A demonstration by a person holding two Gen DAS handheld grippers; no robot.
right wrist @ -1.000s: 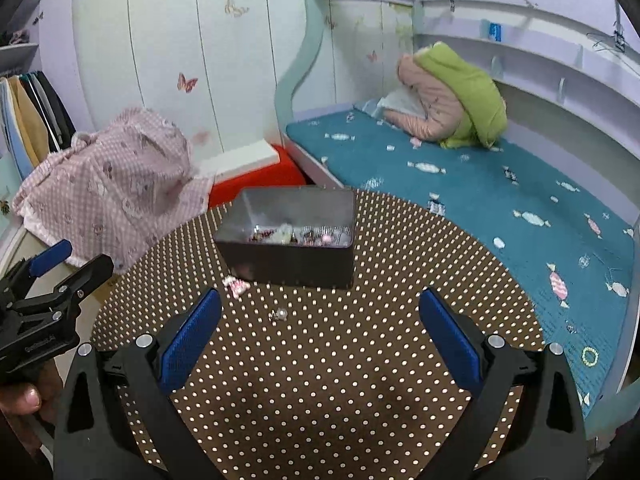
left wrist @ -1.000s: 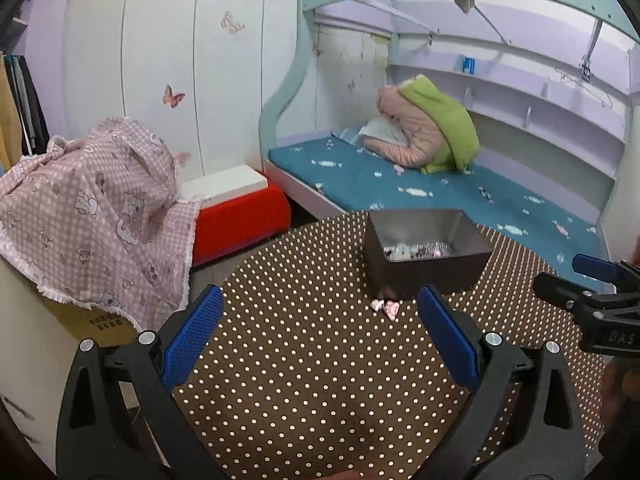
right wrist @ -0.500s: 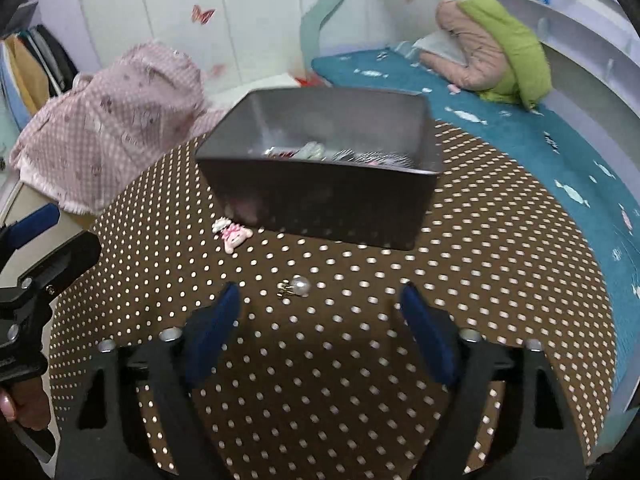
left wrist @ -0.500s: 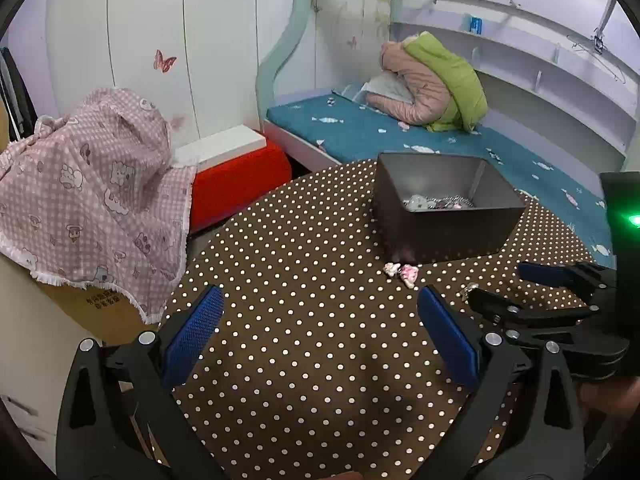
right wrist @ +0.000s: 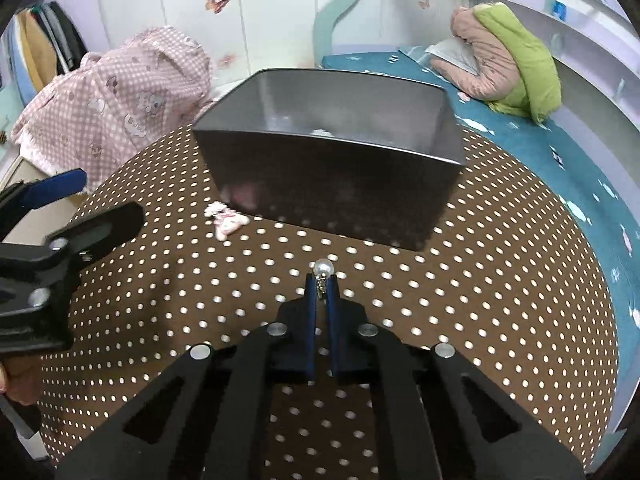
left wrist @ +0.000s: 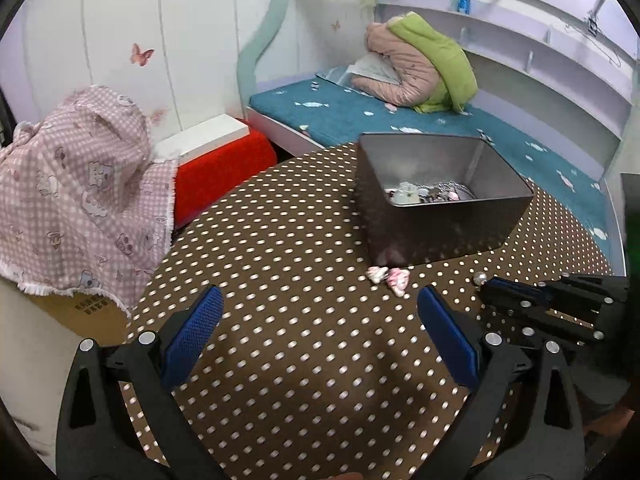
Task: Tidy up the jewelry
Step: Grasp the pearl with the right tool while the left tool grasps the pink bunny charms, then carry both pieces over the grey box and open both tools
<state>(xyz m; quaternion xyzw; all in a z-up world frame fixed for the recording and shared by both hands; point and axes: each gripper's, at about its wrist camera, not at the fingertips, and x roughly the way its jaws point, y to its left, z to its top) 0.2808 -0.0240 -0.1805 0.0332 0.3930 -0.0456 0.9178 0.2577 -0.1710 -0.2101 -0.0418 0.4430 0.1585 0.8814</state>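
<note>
Round brown dotted surface, dark metal box of jewelry at 12 o'clock, left gripper fingers spread wide over nothing, right gripper fingers pinching pearl earring, pink hair clip at 10 o'clock of it

Both tools share one build. The left gripper has matte black plastic arms with long triangular cut-outs, round silver rivets at the linkage joints, and two fingers lined with blue pads of fine knurled texture. The right gripper is built the same way: black angular links, four silver rivets across the top, slotted cut-outs lower down, and narrow blue pads along the inner faces of its fingers. Seen from the side in the left wrist view, its black body carries small silver screws. A bare fingertip shows at the left frame edge; no sleeve is visible.
</note>
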